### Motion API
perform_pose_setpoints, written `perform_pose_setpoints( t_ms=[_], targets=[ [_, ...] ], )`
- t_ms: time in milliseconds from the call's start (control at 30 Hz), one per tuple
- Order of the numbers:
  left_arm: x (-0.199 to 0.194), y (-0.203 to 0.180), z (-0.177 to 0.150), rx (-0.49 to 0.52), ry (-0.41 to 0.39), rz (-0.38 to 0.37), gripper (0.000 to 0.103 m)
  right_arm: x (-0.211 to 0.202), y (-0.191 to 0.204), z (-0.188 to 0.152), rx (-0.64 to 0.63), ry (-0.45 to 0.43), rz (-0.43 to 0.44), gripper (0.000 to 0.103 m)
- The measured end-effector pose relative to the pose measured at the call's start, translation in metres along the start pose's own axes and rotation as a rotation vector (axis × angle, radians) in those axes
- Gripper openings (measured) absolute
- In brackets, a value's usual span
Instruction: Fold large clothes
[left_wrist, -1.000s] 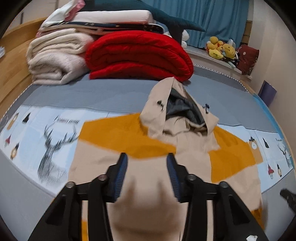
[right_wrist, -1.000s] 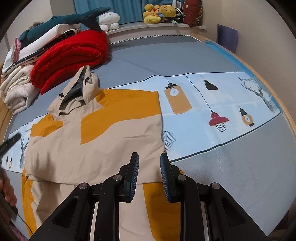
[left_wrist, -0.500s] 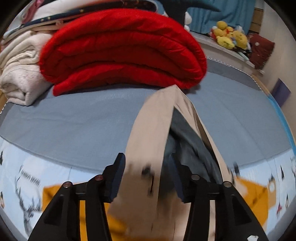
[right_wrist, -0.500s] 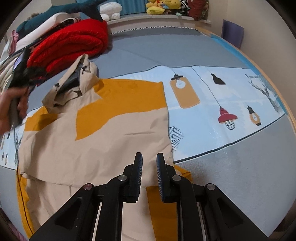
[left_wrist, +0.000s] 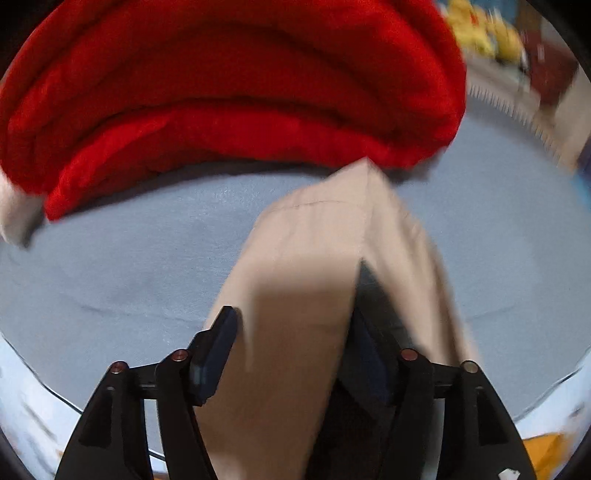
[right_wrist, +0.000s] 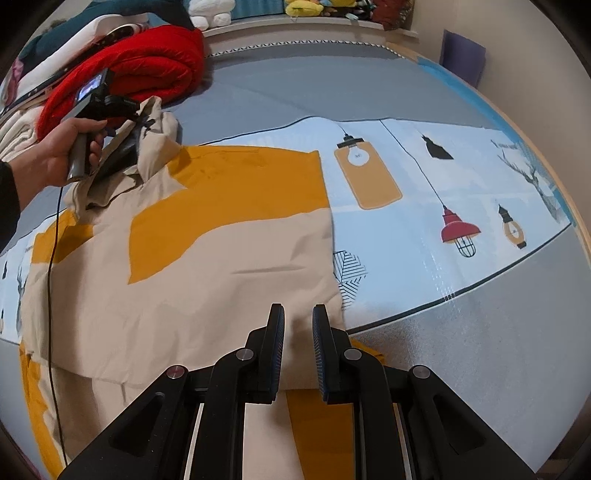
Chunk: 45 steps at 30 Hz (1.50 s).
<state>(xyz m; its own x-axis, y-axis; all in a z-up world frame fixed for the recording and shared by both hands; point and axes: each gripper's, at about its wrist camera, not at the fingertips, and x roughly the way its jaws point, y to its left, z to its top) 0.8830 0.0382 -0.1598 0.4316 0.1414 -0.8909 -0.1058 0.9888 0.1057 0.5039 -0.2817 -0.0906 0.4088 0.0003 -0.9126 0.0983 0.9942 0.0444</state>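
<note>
Here the hood (left_wrist: 314, 266) lies between the left hand-held gripper (left_wrist: 291, 343)'s spread, unclamped fingers.

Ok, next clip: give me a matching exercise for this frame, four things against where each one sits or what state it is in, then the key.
Things:
1. hood
2. red blanket
3. right gripper
4. lantern print

Places or states:
A. folded in the pile at the head of the bed
B. on the light blue sheet, right of the jacket
C. between the left gripper's fingers
D. over the jacket's near right edge, jaws slightly apart

Pairs: 1-C, 2-A, 3-D, 4-B
</note>
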Motion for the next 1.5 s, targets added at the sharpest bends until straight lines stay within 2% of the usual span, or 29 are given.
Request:
perform_pose_setpoints(
  t_ms=[67, 200, 300, 433, 500, 567, 700, 800, 833, 867, 900, 933, 967, 1033, 1100, 1167, 1233, 1333, 1400, 1500],
  targets=[
    [0.000, 0.001, 0.000, 0.029, 0.020, -0.002, 0.003, 0.003, -0.001, 0.001, 0.008, 0.012, -0.004, 0.017],
    [-0.051, 0.013, -0.015, 0.033, -0.082, -0.057, 0.002, 0.001, -0.006, 0.005, 0.023, 0.016, 0.000, 0.017],
    [-0.105, 0.008, -0.048, 0.129, -0.158, -0.132, 0.002, -0.008, -0.010, 0.009, 0.054, -0.003, 0.006, 0.017],
    [-0.198, 0.002, -0.120, 0.291, -0.275, -0.183, 0.001, -0.025, -0.012, 0.010, 0.083, -0.043, 0.013, 0.017],
    [-0.247, 0.004, -0.166, 0.335, -0.329, -0.220, 0.001, -0.035, -0.011, 0.009, 0.097, -0.060, 0.031, 0.017],
    [-0.283, 0.010, -0.207, 0.340, -0.349, -0.258, 0.001, -0.047, -0.010, 0.008, 0.113, -0.084, 0.051, 0.017],
    [-0.336, 0.020, -0.304, 0.314, -0.338, -0.278, 0.002, -0.065, -0.005, 0.005, 0.130, -0.135, 0.085, 0.017],
    [-0.344, 0.035, -0.373, 0.224, -0.246, -0.263, 0.005, -0.079, 0.000, 0.002, 0.156, -0.186, 0.122, 0.018],
    [-0.341, 0.040, -0.384, 0.191, -0.216, -0.269, 0.007, -0.082, 0.001, 0.001, 0.162, -0.201, 0.134, 0.018],
    [-0.339, 0.048, -0.398, 0.139, -0.179, -0.300, 0.014, -0.087, 0.003, 0.001, 0.169, -0.222, 0.152, 0.018],
    [-0.339, 0.057, -0.411, 0.080, -0.173, -0.342, 0.027, -0.090, 0.005, 0.001, 0.172, -0.238, 0.164, 0.018],
    [-0.340, 0.066, -0.417, 0.046, -0.188, -0.360, 0.035, -0.093, 0.008, 0.000, 0.176, -0.256, 0.180, 0.018],
    [-0.340, 0.074, -0.423, 0.011, -0.213, -0.361, 0.048, -0.095, 0.010, 0.000, 0.178, -0.266, 0.193, 0.019],
    [-0.332, 0.082, -0.418, -0.032, -0.189, -0.319, 0.045, -0.097, 0.015, -0.001, 0.178, -0.281, 0.225, 0.023],
    [-0.328, 0.092, -0.403, -0.064, -0.227, -0.361, 0.048, -0.097, 0.025, -0.002, 0.167, -0.280, 0.262, 0.027],
    [-0.314, 0.105, -0.391, -0.107, -0.232, -0.325, 0.046, -0.092, 0.033, -0.004, 0.164, -0.258, 0.310, 0.028],
    [-0.289, 0.121, -0.381, -0.204, -0.171, -0.339, 0.046, -0.085, 0.043, -0.006, 0.159, -0.227, 0.349, 0.028],
    [-0.258, 0.136, -0.379, -0.352, -0.072, -0.431, 0.045, -0.072, 0.060, -0.008, 0.126, -0.181, 0.371, 0.028],
    [-0.251, 0.137, -0.379, -0.370, -0.062, -0.433, 0.045, -0.066, 0.072, -0.010, 0.090, -0.165, 0.376, 0.028],
    [-0.252, 0.134, -0.369, -0.356, -0.090, -0.440, 0.045, -0.059, 0.086, -0.009, 0.044, -0.145, 0.408, 0.028]
  ],
)
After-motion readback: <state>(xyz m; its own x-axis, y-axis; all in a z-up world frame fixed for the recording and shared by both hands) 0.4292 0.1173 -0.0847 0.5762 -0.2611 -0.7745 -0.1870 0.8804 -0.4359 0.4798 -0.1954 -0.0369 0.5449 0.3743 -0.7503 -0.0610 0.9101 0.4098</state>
